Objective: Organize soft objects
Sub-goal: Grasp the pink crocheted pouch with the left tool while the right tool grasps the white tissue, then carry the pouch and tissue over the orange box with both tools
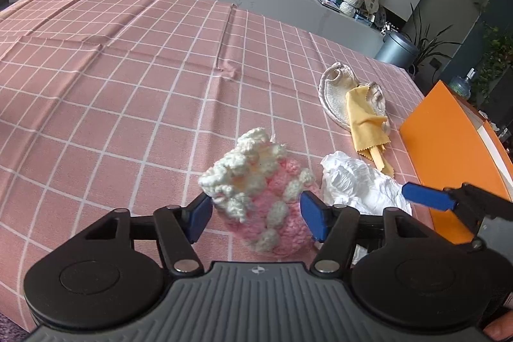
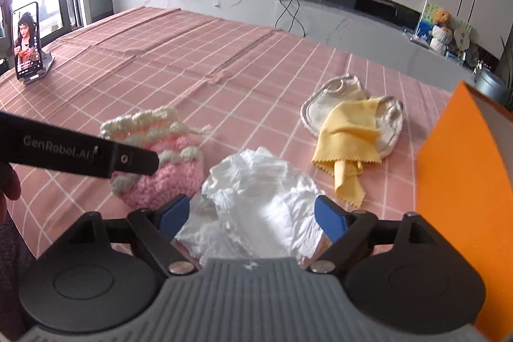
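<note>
A pink and cream crocheted piece (image 1: 259, 185) lies on the pink checked tablecloth (image 1: 128, 85). My left gripper (image 1: 256, 215) is open, its blue pads either side of the piece. The piece also shows in the right wrist view (image 2: 163, 156), partly hidden by the left gripper's finger (image 2: 80, 154). A crumpled white cloth (image 2: 256, 201) lies between the open pads of my right gripper (image 2: 253, 217); it also shows in the left wrist view (image 1: 359, 181). A yellow cloth (image 2: 348, 137) lies on a cream bib (image 2: 323, 108) further back.
An orange box (image 2: 461, 181) stands at the right, close to the right gripper. A phone on a stand (image 2: 27, 42) is at the far left of the table. A long white console with clutter runs behind the table.
</note>
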### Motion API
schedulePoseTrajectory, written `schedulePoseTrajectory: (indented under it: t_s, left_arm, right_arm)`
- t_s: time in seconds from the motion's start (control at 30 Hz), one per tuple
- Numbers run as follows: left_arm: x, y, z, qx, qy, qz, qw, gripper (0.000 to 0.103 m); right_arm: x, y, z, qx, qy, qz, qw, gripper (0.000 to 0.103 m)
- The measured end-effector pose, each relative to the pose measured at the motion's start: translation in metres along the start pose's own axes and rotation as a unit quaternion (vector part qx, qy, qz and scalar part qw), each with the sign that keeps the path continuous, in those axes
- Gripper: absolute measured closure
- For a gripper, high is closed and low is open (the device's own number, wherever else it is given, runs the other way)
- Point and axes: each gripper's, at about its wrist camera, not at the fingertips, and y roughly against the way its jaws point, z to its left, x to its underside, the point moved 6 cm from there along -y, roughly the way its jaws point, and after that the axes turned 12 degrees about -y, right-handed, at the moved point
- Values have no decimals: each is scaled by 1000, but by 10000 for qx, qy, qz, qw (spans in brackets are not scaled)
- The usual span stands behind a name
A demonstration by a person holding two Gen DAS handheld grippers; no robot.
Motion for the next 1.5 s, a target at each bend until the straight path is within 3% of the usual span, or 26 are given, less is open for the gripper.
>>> schedulePoseTrajectory:
  t_s: [0.23, 0.43, 0.53, 0.6, 0.77, 0.9, 0.97, 1.5]
  left_arm:
    - [0, -13, -5, -107, -24, -10, 9999, 34]
    - [1, -14, -6, -55, -119, -27, 9999, 44]
    - [-1, -13, -8, -38, -149, -60, 9999, 51]
    - [-2, -12, -8, -38, -171, -89, 9998, 57]
    - [-3, -8, -9, -65, -216, -168, 9996, 67]
    - [-4, -4, -9, -32, -182, -219, 9996, 72]
    - [-5, -1, -10, -4, -163, -275, 9995, 82]
    - [-22, 44, -37, 134, -481, -794, 9956, 82]
  right_arm:
    - [9, -17, 4, 8, 9, 157, 9999, 10]
    - [11, -21, 4, 82, -146, 171, 9997, 22]
    - [9, -17, 2, 182, -152, 97, 9997, 45]
    - [8, -16, 2, 305, -92, 62, 9995, 67]
    - [8, -12, 2, 448, -35, -33, 9990, 82]
    - [6, -6, 4, 494, 18, -119, 9987, 84]
    - [4, -1, 4, 506, 17, -163, 9986, 84]
    - [-15, 54, 0, 612, -17, -712, 9956, 84]
